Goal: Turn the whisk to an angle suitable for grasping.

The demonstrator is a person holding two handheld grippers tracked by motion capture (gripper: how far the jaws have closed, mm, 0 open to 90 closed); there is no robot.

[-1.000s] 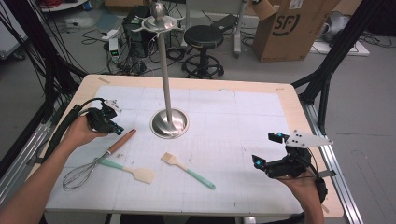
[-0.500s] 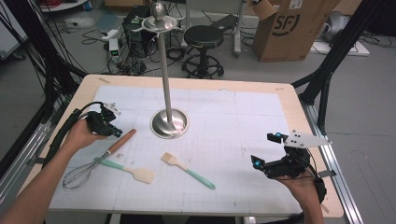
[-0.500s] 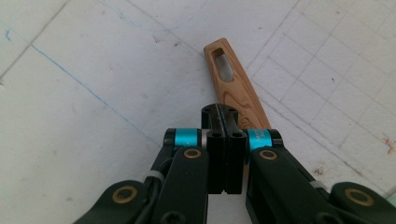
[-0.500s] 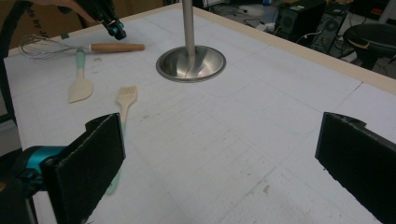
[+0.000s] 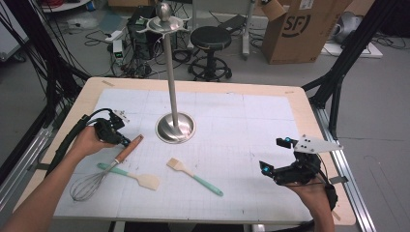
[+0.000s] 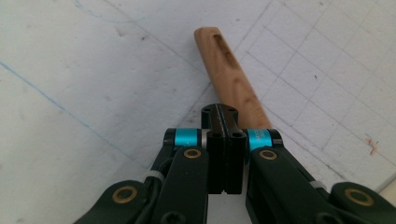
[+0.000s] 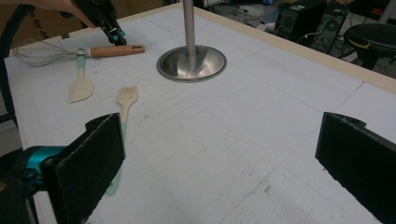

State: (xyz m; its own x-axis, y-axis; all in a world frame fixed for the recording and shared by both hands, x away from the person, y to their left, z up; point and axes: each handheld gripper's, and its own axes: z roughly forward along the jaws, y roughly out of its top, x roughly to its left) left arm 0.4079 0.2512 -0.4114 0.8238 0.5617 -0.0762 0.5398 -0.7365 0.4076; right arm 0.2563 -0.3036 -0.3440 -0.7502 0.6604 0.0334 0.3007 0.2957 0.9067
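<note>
A whisk with a wooden handle lies at the left of the white mat, its wire head toward the front edge. My left gripper is shut, its tips right at the handle's far end. In the left gripper view the closed jaws hover over the wooden handle, with nothing between them. My right gripper stands open near the front right, apart from every utensil. Its wide-apart black pads frame bare mat in the right gripper view, where the left gripper and the whisk show far off.
A teal-handled spatula lies under the whisk's shaft. A teal-handled brush lies at mid front. A metal stand with a round base and tall pole rises mid-table. Boxes, a stool and cables sit on the floor behind.
My left gripper has edged slightly toward the whisk's handle. The right gripper and the utensils have kept still.
</note>
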